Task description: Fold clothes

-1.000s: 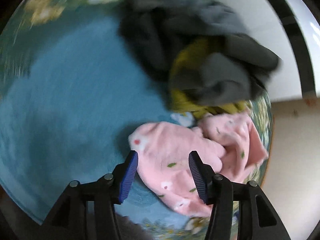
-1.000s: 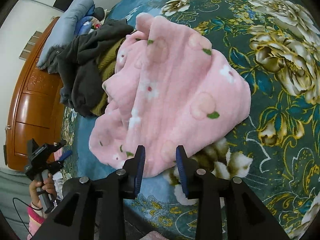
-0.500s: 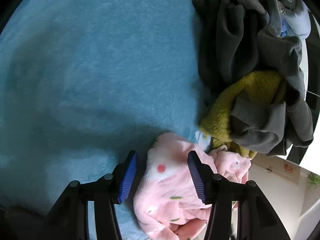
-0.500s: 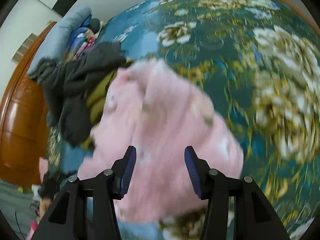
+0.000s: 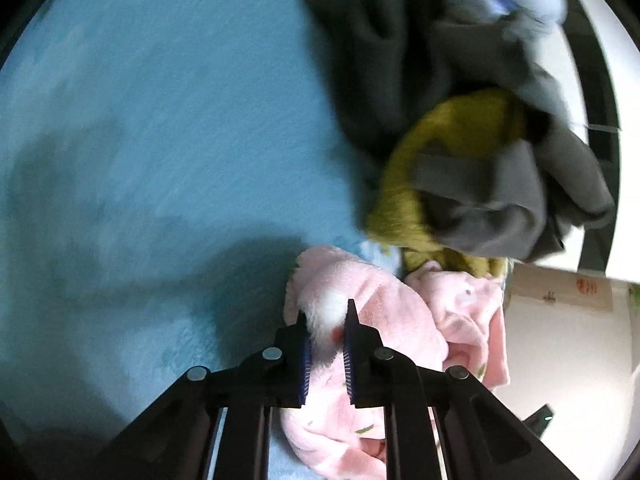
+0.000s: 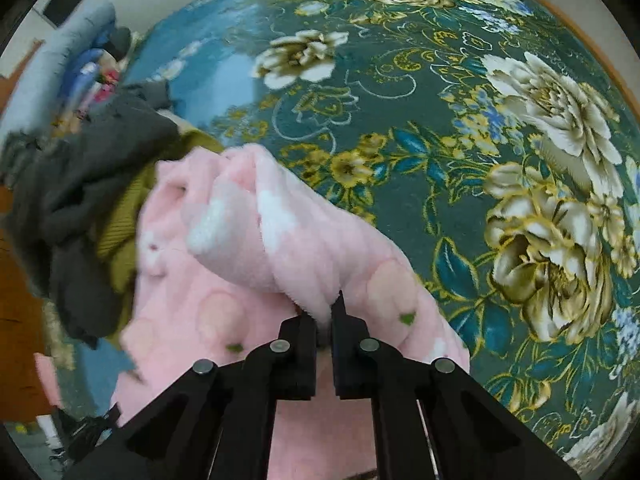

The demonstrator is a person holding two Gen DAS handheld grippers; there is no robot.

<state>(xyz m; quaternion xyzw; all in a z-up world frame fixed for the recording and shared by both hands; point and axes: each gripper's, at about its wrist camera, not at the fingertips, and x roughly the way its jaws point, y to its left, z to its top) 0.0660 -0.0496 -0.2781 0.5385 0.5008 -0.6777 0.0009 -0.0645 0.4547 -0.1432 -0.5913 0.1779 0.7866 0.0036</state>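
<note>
The fleece garment [image 6: 248, 264] was pink with white flowers; the blanket [image 6: 440, 128] teal with cream peonies.

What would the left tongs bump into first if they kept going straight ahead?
The left tongs are already shut on the pink fleece garment, so that comes first. Beyond it, probably the blue blanket near the mustard yellow knit; depth is unclear.

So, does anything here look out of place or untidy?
Nothing looks damaged or spilled. The only untidy thing is the heap of unfolded dark grey clothes with a mustard garment tangled in it, lying beside the pink fleece garment that the left gripper and right gripper pinch.
</note>
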